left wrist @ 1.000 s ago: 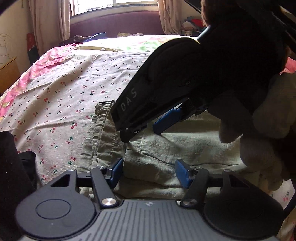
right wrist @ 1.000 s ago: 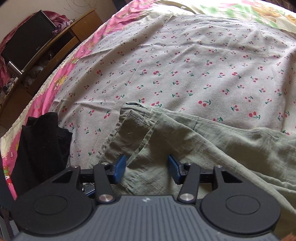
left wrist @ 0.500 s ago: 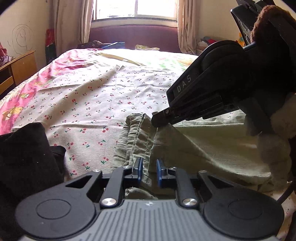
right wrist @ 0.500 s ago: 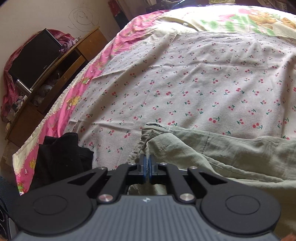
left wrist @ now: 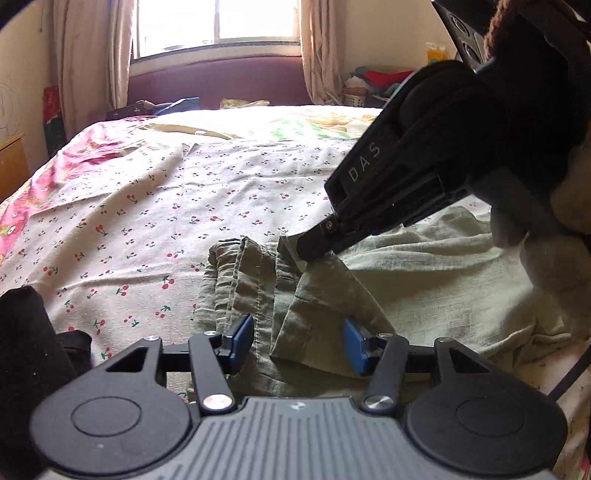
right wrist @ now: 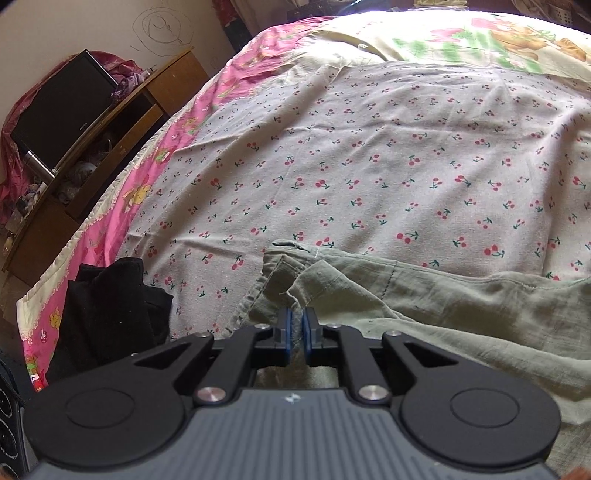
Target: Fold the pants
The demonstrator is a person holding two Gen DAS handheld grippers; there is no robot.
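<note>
Olive-green pants point(left wrist: 424, 288) lie on the cherry-print bed sheet point(left wrist: 221, 206) | right gripper point(right wrist: 295, 332) fingers pinch the hem | left gripper point(left wrist: 297, 341) fingers have just spread, released, fabric between | advice: regrip left, lift both evenly.

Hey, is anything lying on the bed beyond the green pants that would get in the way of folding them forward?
Nothing visible: the cherry-print sheet beyond the pants lies bare. The black clothes sit off to the side.

Home bedroom: bed point(right wrist: 369, 155) (cherry-print sheet), curtained window point(left wrist: 218, 22), wooden side cabinet point(right wrist: 122, 122).
</note>
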